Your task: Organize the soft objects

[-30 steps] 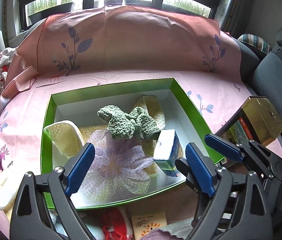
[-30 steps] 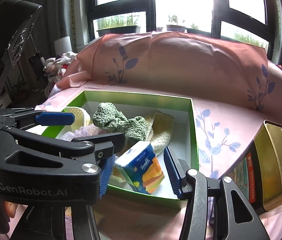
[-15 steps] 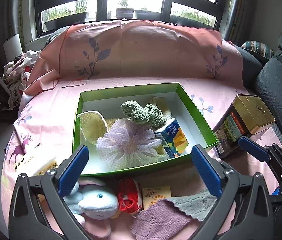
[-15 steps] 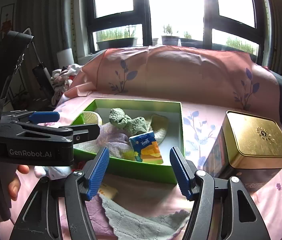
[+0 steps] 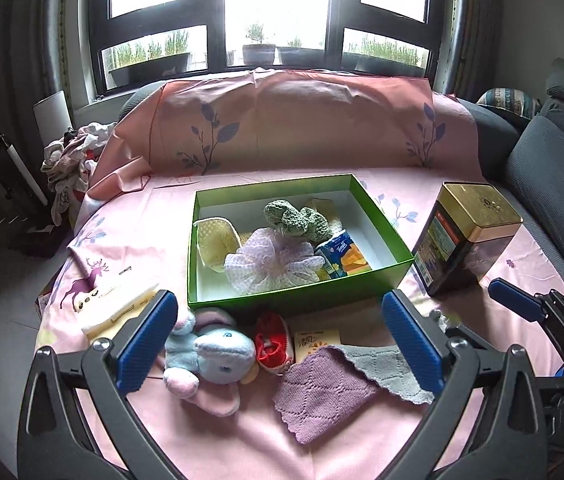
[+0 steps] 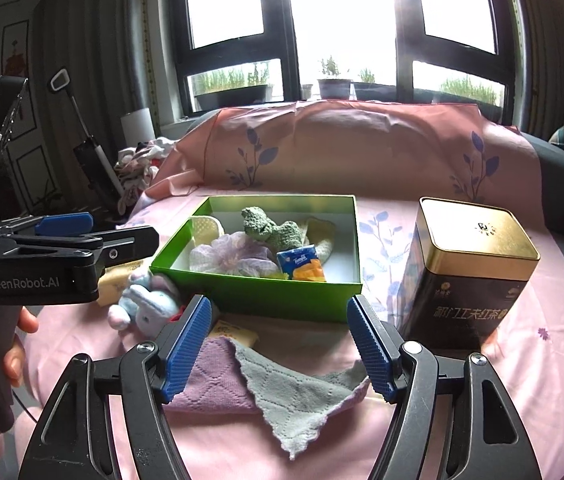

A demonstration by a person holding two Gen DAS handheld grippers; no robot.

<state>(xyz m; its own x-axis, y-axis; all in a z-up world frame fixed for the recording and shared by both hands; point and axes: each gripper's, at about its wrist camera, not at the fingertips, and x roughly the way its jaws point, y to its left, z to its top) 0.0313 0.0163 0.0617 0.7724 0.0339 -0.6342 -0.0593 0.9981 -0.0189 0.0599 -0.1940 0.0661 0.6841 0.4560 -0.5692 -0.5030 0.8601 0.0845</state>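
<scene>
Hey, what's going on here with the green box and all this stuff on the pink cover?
A person is sorting soft things into the green box with two handheld grippers. It already holds a tissue pack, a mesh puff and a green knit piece. The left gripper and right gripper are both open and empty; the right one's jaws have just been opening. A plush toy and two knit cloths wait outside.

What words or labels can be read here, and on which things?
"GenRobot.AI": side of the left gripper.
"Tempo", roughly: blue tissue pack in the green box; small, so unsure.
Gold Chinese characters: front of the dark tea tin; too blurred to read.
Yellow packet: print unreadable.
</scene>
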